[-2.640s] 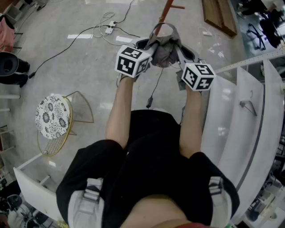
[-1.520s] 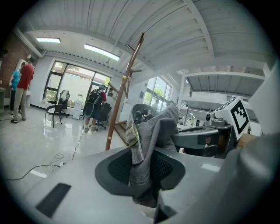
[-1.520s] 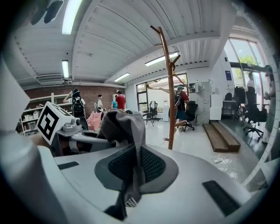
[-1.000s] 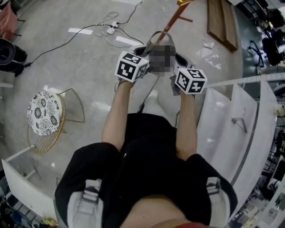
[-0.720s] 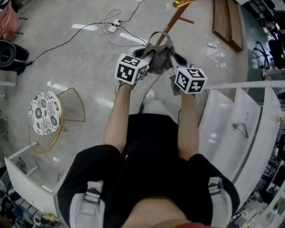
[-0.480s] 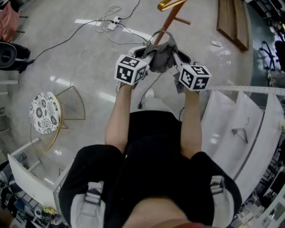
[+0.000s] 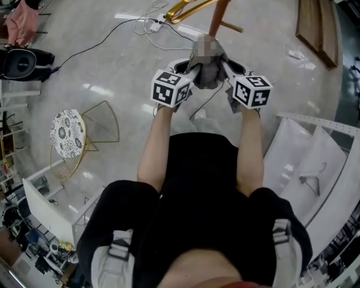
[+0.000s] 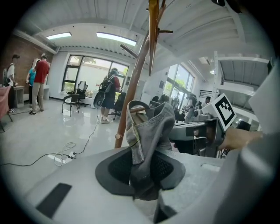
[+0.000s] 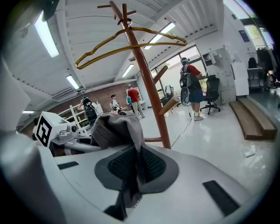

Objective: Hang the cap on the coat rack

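Note:
A grey fabric cap (image 7: 209, 76) hangs stretched between my two grippers, held up in front of me. My left gripper (image 7: 189, 68) is shut on one side of it; in the left gripper view the cap (image 8: 148, 131) is pinched between the dark pads of that gripper (image 8: 146, 175). My right gripper (image 7: 228, 68) is shut on the other side, and the right gripper view shows cloth (image 9: 116, 129) clamped in its jaws (image 9: 135, 168). The coat rack's brown wooden pole (image 7: 219, 14) (image 9: 146, 83) (image 8: 131, 87) rises just beyond the cap, with short pegs (image 9: 168, 105).
A gold wire hanger (image 9: 131, 43) (image 7: 188, 8) hangs near the rack's top. A round patterned stool (image 7: 67, 135) stands at the left, white shelving (image 7: 315, 163) at the right. Cables and a power strip (image 7: 154, 25) lie on the floor. People (image 8: 109, 94) stand far off.
Both grippers have kept hold of the cap. The view has shifted toward the rack, so the pole and gold hanger now sit closer above the cap.

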`<state>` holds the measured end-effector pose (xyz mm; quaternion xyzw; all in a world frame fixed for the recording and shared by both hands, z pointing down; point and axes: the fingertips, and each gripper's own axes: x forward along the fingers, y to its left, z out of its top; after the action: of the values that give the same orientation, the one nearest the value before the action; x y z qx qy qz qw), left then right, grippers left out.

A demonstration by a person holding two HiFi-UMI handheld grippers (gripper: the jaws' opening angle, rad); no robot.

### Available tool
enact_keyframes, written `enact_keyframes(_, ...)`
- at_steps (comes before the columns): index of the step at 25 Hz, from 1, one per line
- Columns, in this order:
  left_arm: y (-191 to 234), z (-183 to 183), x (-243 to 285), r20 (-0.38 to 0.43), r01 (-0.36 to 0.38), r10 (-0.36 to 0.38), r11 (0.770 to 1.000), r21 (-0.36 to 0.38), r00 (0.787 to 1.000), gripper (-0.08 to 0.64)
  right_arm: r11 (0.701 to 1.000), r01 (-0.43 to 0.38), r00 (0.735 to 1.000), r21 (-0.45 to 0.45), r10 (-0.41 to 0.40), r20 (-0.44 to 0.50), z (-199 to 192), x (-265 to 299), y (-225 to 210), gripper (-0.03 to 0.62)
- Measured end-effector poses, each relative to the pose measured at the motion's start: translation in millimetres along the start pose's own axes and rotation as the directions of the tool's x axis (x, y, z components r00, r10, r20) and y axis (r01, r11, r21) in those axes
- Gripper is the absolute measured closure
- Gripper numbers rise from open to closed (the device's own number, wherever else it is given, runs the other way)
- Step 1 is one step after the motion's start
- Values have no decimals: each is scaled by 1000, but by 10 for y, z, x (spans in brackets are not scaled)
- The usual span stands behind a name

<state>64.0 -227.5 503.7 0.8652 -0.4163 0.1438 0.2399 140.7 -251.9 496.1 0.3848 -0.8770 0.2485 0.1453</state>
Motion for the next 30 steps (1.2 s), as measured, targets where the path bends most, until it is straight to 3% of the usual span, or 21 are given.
enact_keyframes(8, 230, -386, 194, -70, -47, 42, 996, -80, 997, 495, 999, -16, 998, 35, 18, -68, -347, 207, -81, 569)
enact_keyframes(15, 416, -442, 462, -53, -16, 9, 989, -146, 999, 495, 998, 38, 999, 44, -37, -27, -399, 397, -279, 571)
enact_keyframes(23, 702, -658, 784, -155, -23, 2, 990, -136, 988, 495, 995, 96, 991, 34, -92, -95, -618, 738, -461, 571)
enact_keyframes(30, 636, -743, 1096, -229, 15, -38, 995, -99, 973, 495, 985, 173, 976, -5, -173, -130, -780, 806, -778, 571)
